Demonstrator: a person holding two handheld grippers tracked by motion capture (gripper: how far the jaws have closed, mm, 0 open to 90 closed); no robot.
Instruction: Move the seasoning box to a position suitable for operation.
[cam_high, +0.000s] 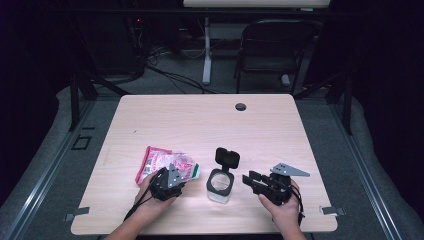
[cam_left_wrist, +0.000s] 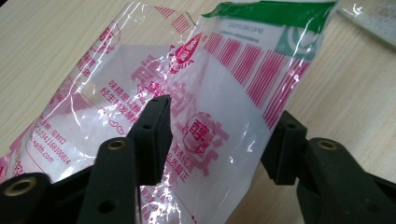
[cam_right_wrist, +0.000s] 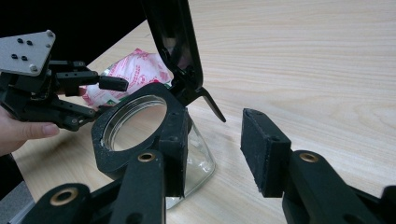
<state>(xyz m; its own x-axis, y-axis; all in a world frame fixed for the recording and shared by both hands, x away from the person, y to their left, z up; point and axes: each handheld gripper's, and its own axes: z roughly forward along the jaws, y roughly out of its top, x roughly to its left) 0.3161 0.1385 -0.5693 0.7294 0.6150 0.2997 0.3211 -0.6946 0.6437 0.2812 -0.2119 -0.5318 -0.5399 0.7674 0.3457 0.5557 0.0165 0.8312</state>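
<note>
Two hands low at the near edge of the worktop (cam_high: 200, 120), each gripping a tool. Left gripper (cam_high: 167, 182) angled toward the red-and-white plastic packet (cam_high: 167, 165), jaws partly open, packet lying between the pads, contact not clear. Right gripper (cam_high: 257, 181) pointed left at the glass jar (cam_high: 220, 186), jaws apart, one pad beside the jar's black collar, nothing clamped. Pale wood grain, cable hole (cam_high: 241, 106) at the far edge; beyond, grey floor, a black chair (cam_high: 272, 50), dark surroundings. From the left gripper view, printed lettering and a green band (cam_left_wrist: 271, 9) on the packet; from the right gripper view, the jar's hinged lid (cam_right_wrist: 175, 42) standing open.
</note>
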